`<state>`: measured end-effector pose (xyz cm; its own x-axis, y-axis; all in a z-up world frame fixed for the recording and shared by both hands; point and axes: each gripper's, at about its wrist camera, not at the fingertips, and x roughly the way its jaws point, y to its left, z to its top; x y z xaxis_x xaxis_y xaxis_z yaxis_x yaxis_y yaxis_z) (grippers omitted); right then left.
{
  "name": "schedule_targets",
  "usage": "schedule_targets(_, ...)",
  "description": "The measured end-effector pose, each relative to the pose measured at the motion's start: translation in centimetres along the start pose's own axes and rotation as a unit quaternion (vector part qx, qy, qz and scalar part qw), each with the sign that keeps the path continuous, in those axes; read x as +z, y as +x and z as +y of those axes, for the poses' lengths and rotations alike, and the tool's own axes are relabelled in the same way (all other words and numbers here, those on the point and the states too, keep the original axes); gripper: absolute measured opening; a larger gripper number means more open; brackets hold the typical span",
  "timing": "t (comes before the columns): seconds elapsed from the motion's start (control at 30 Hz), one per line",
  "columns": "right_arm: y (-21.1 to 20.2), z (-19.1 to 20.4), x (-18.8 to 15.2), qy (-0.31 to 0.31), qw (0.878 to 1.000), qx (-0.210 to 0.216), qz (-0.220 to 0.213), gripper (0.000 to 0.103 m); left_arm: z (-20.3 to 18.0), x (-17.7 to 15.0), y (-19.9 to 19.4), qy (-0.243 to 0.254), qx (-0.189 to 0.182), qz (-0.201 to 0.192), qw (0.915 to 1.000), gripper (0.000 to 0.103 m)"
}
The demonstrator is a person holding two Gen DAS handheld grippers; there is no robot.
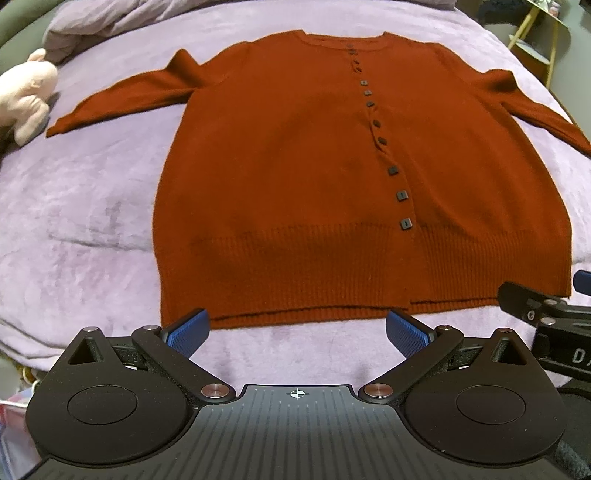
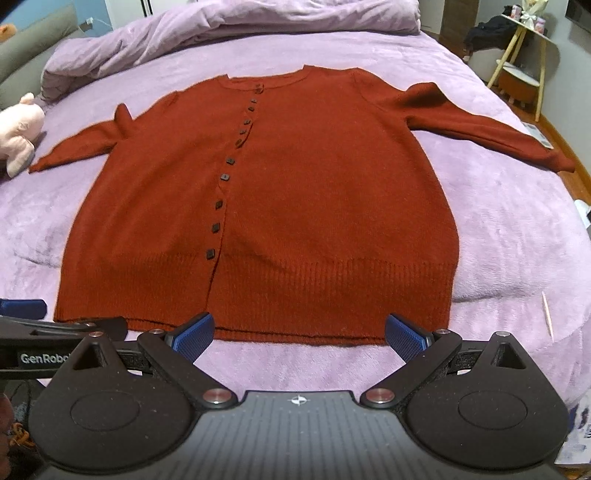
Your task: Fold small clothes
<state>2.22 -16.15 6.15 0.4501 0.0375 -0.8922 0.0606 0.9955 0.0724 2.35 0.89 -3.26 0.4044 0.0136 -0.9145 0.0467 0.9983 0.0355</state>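
Lilac bed [image 1: 92, 221] carries the flat cardigan [image 1: 295, 166]; left hand-held gripper [image 1: 295, 332] and right hand-held gripper [image 2: 300, 334], both spread, should pinch hem corners evenly

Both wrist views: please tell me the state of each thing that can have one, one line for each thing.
cardigan: spread flat, front up, buttoned, both sleeves out to the sides, not folded yet.
left gripper: open, holds nothing, just short of the hem.
right gripper: open, holds nothing, just short of the hem.
duvet: bunched up at the far end of the bed.
plush toy: lying by the sleeve end.
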Motion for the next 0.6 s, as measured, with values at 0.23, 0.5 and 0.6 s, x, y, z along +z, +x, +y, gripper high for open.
schedule_targets(0.23,0.5,-2.1,-0.1,0.019,0.995,0.085,-0.046,0.099,-0.1,0.8,0.8,-0.002,-0.018,-0.004,0.9998,0.103)
schedule_targets(0.5,1.4,-11.6,2.9,0.073,0.971,0.074,-0.216,0.099,0.3,4.8,1.9,0.016,-0.030,-0.085,0.9958,0.103)
schedule_targets(0.6,2.1,-18.2,5.8,0.145,0.955,0.002,-0.260,0.099,-0.2,6.7,2.9,0.027,-0.017,-0.088,0.9956,0.103)
